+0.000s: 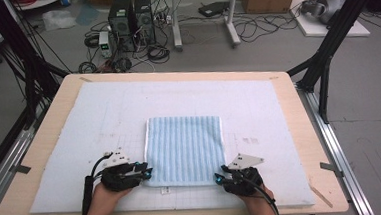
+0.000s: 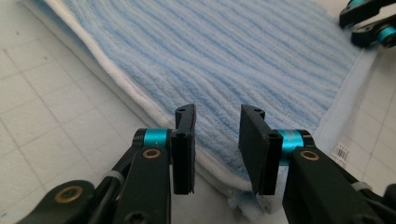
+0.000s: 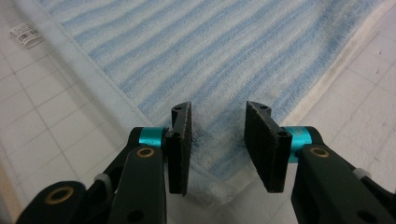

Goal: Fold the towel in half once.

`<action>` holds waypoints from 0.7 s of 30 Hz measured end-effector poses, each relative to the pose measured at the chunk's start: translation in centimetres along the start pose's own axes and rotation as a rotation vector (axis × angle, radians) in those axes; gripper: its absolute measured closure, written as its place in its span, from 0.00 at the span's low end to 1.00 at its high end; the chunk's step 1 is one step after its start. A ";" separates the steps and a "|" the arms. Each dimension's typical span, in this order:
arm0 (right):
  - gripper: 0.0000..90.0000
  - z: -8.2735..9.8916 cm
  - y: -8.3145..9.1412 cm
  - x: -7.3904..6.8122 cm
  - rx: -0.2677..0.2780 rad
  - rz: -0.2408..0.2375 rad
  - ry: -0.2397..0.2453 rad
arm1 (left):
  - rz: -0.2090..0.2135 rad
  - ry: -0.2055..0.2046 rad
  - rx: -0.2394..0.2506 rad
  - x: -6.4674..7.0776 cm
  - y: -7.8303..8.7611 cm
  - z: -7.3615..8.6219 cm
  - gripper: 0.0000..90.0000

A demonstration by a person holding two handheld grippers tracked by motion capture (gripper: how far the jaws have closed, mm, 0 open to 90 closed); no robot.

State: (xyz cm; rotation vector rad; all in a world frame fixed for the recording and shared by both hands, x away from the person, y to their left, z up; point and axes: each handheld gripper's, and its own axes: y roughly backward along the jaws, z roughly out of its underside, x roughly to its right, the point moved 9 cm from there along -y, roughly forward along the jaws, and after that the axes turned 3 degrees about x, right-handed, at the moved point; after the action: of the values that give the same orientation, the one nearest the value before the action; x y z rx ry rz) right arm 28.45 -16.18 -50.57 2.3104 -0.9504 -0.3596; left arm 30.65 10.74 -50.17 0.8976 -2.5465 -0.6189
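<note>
We had a folded blue striped towel (image 1: 185, 149) lying flat near the middle of the white gridded mat (image 1: 103, 113), closer to the near edge than the far one, its stripes running from near to far. Its slightly longer side also seemed to run near to far, though the shape was close to square.

Our left gripper (image 1: 141, 171) sat at the towel's near left corner, and our right gripper (image 1: 223, 175) at its near right corner, so each hand was as near to its own corner as the other was to its own. Neither had the advantage.

In the left gripper view the jaws stood apart, released, with the corner of the towel (image 2: 219, 60) lying in the gap below them and the pads not pressing on it. The right gripper view showed the same: jaws parted, the towel's corner (image 3: 215, 51) between and beneath them, untouched by the pads. A small white label (image 3: 25, 33) lay at the near hem, also visible from above (image 1: 165, 190).

The relation that mattered was that the towel stretched away from both claws toward the far side, with the two near corners straddled at once. We judged that the next move would be to clench on both corners and carry the near edge toward the far edge, along the stripes.
</note>
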 end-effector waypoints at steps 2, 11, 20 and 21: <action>0.65 0.1 0.2 0.0 -0.003 -0.015 -0.008 | -0.005 -0.026 -0.014 0.0 0.0 0.0 0.75; 0.46 -3.0 0.5 1.3 0.129 -0.039 -0.093 | -0.042 0.010 0.057 -2.2 0.2 -2.3 0.53; 0.29 -4.9 -0.7 3.2 0.181 -0.036 -0.109 | -0.063 0.015 0.093 -5.5 -2.2 -5.6 0.48; 0.27 -5.0 -0.9 3.4 0.178 -0.034 -0.105 | -0.064 0.006 0.096 -5.7 -2.5 -6.1 0.49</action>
State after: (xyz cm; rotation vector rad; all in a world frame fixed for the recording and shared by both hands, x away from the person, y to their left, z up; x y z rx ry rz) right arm 33.60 -15.93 -47.31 2.4924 -1.0326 -0.4295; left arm 38.98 11.03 -47.50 1.0152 -2.5694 -0.5152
